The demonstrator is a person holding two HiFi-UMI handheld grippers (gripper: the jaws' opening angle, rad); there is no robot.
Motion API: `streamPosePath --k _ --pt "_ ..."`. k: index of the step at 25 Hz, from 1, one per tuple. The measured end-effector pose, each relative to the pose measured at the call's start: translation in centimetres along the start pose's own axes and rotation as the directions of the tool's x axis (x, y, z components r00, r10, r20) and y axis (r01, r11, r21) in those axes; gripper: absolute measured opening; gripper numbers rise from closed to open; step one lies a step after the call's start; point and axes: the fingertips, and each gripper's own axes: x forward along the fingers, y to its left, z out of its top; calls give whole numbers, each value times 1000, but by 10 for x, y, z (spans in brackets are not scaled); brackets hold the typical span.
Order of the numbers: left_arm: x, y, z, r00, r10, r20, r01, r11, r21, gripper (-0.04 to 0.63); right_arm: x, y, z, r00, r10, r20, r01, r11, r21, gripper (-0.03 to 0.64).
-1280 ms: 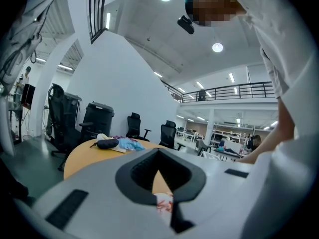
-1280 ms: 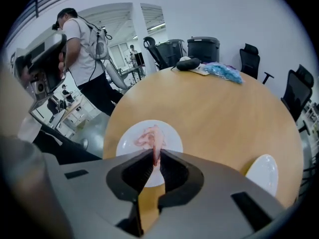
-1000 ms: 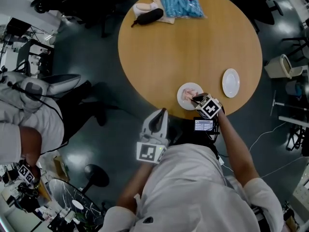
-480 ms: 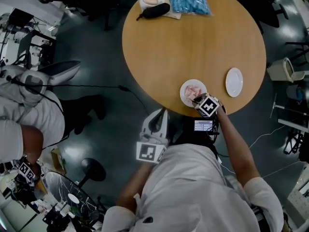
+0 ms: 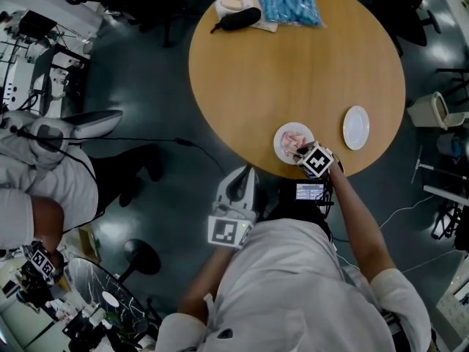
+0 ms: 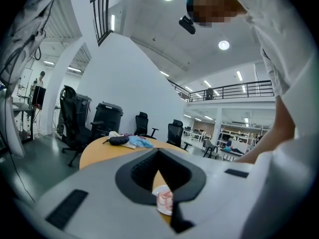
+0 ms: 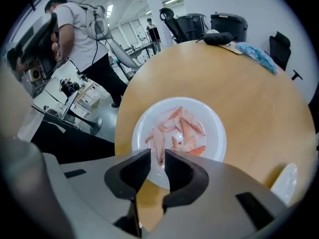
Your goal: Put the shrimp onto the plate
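A white bowl (image 5: 292,141) of pink shrimp (image 7: 178,132) sits near the front edge of the round wooden table (image 5: 293,72). An empty white plate (image 5: 356,127) lies to its right, also at the lower right of the right gripper view (image 7: 284,182). My right gripper (image 5: 299,152) hovers over the bowl's near rim. Its jaws (image 7: 158,158) are opening, and the tail end of one shrimp lies in the gap, not pinched. My left gripper (image 5: 239,188) hangs off the table by my body, shut and empty (image 6: 158,152); the bowl (image 6: 164,201) shows past it.
A black pouch (image 5: 238,18) and a blue bag (image 5: 289,7) lie at the table's far edge. A seated person (image 5: 37,189) and a stool base (image 5: 143,257) are at the left. A bin (image 5: 426,108) and cables stand right of the table.
The head view has drifted a little, so the table sits slightly further right. My right gripper stays over the bowl's near rim; the left has not moved.
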Motion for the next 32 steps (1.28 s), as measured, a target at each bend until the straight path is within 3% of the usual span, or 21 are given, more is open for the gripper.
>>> streamPosePath --k 3,7,9,11,13,16,18,22,24,27,32 --pt "4 -3 2 1000 -2 3 2 1000 3 8 -12 -1 8 999 -3 41 3 1000 -6 84" --pt "11 -11 6 1000 -13 11 13 1000 12 8 -44 -3 27 983 -9 185 10 1000 -2 84" --pt "17 -17 8 1000 -26 17 25 1000 17 8 -67 -4 36 960 -4 281 -1 1000 17 84" --pt "23 -24 12 999 -42 24 41 999 25 8 -94 -7 44 916 -24 401 0 998 60 84" --pt "27 -29 16 998 -51 27 50 998 38 8 -127 -13 52 836 -99 539 29 990 137 83" --pt "35 -36 20 999 -43 22 41 997 67 8 -186 -24 56 655 -275 704 98 955 281 83" --pt "41 -41 23 999 -41 17 39 997 68 8 -219 -24 55 555 -355 752 149 932 329 83" --pt "48 -54 35 998 -51 31 49 996 68 8 -273 -8 54 398 -436 807 224 899 375 69" --pt "51 -60 39 997 -58 43 54 996 76 8 -292 0 54 337 -461 821 249 885 394 57" --pt "57 -65 34 998 -56 34 54 997 62 8 -294 9 50 307 -481 821 279 870 406 44" --pt "63 -70 30 998 -53 26 51 998 45 8 -274 14 38 334 -504 797 257 862 437 18"
